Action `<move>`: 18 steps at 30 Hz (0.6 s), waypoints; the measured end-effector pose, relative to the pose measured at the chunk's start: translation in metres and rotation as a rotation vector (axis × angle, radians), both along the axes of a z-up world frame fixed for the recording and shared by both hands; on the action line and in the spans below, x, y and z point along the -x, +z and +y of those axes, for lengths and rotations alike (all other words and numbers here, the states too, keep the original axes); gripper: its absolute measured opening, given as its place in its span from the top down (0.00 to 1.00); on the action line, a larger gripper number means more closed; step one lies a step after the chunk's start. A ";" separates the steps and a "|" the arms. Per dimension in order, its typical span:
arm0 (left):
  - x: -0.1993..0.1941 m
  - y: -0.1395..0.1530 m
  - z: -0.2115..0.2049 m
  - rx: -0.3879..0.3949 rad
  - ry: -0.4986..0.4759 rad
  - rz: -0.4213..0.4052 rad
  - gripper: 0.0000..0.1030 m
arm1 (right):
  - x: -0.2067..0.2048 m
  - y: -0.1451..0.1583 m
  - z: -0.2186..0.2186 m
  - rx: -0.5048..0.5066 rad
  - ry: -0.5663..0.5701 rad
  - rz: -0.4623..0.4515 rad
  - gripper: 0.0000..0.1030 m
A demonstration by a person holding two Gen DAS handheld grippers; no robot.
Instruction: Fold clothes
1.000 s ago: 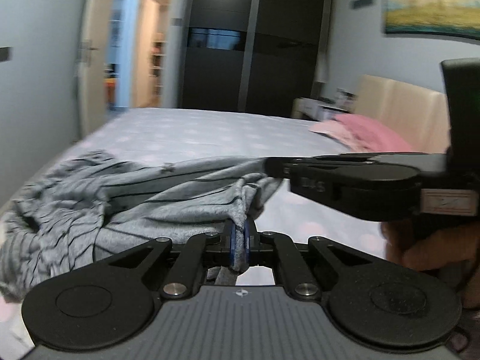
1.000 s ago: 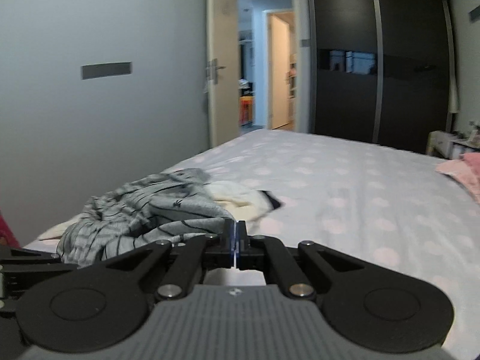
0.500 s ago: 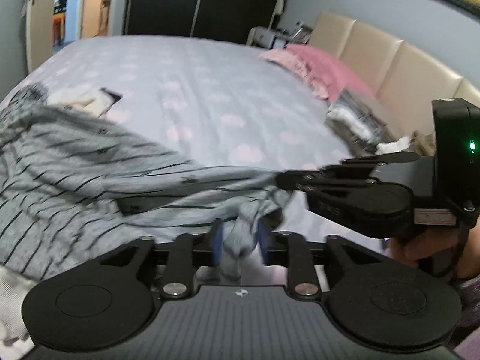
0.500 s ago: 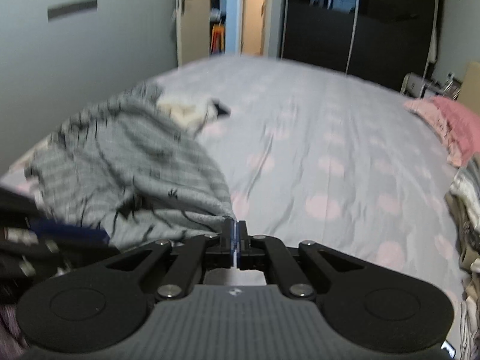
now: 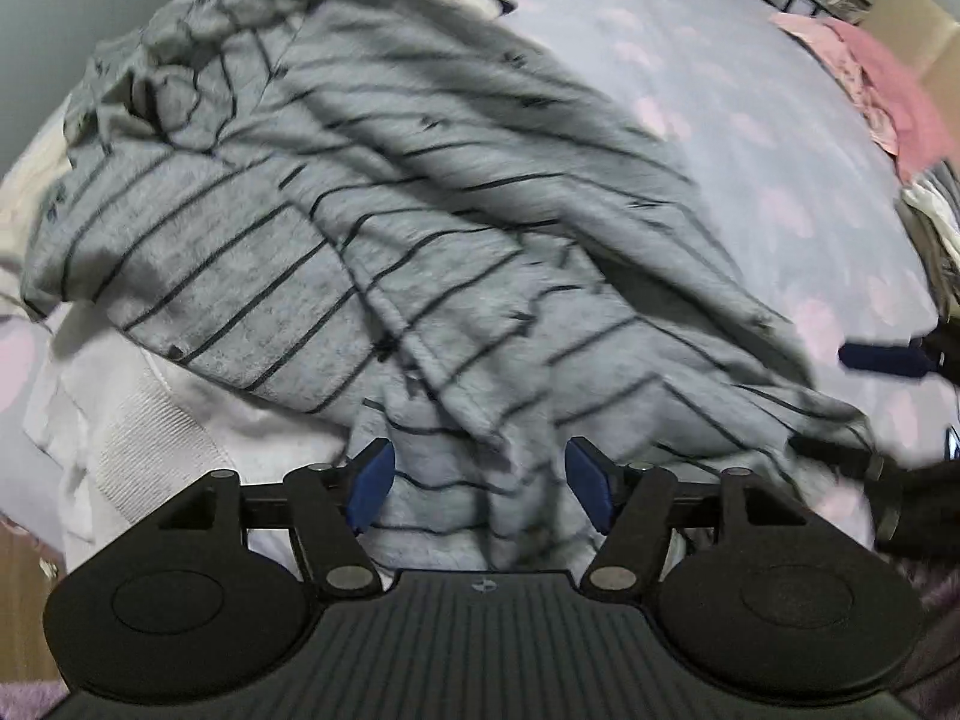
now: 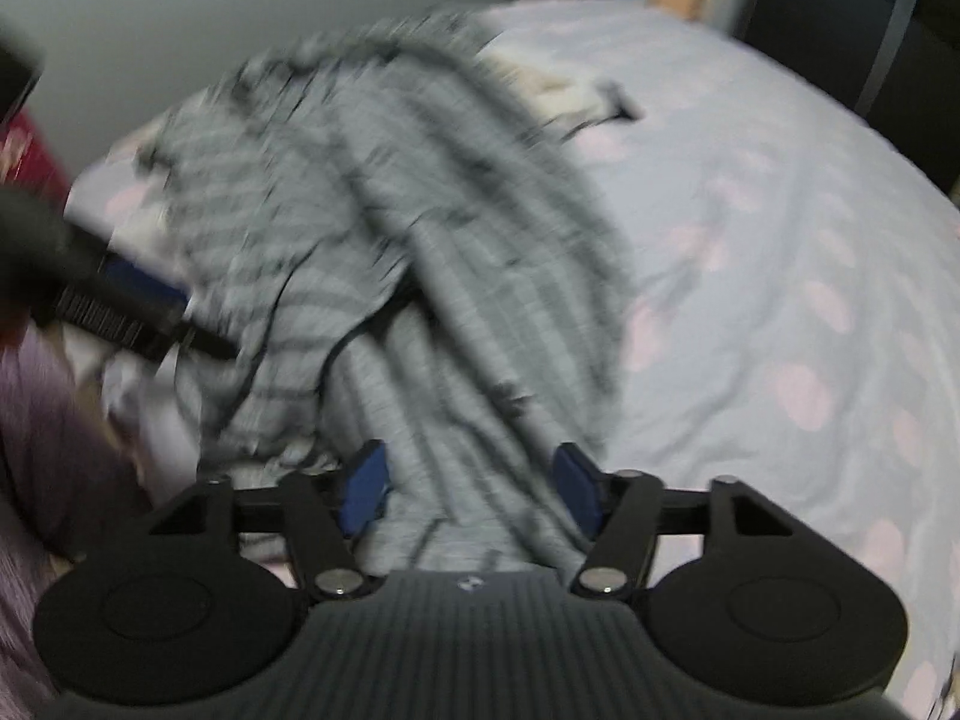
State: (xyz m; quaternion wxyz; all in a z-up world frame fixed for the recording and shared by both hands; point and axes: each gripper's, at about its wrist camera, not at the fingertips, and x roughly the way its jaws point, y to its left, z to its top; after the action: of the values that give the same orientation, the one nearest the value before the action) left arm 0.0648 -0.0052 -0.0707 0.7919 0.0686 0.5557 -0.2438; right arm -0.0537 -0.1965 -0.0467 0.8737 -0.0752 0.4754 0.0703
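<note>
A grey garment with thin black stripes [image 5: 384, 228] lies crumpled on the bed [image 5: 750, 138], near its front edge. My left gripper [image 5: 480, 489] is open, its blue pads wide apart just above the garment's near end. My right gripper [image 6: 474, 489] is open too, over the same garment [image 6: 384, 228], which is motion-blurred in the right wrist view. The right gripper's fingers [image 5: 882, 360] show at the right edge of the left wrist view. The left gripper's fingers [image 6: 138, 312] show at the left of the right wrist view.
White cloth [image 5: 156, 444] lies under the garment at the near left. Pink pillows [image 5: 870, 78] and a pile of clothes [image 5: 936, 222] lie at the right. A small white and black item [image 6: 576, 96] lies beyond the garment. A dark wardrobe [image 6: 888, 6] stands behind.
Both grippers have opened and let go of the striped garment, which now lies on the bed. Both cameras have tilted down toward the bed.
</note>
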 end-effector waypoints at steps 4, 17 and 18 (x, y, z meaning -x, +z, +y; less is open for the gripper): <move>-0.013 -0.022 -0.005 -0.004 -0.012 0.044 0.32 | -0.016 -0.030 0.015 0.024 0.077 0.077 0.31; -0.021 -0.035 -0.021 -0.026 -0.049 0.040 0.80 | -0.044 -0.062 0.021 0.020 0.102 0.139 0.81; -0.019 -0.032 -0.022 -0.030 -0.064 0.029 0.83 | -0.044 -0.062 0.021 0.020 0.104 0.141 0.81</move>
State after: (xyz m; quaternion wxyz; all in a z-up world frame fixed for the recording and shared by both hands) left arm 0.0835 -0.0276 -0.1031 0.7743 0.0947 0.5683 -0.2617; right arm -0.0093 -0.1754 -0.1088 0.8326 -0.1035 0.5317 0.1159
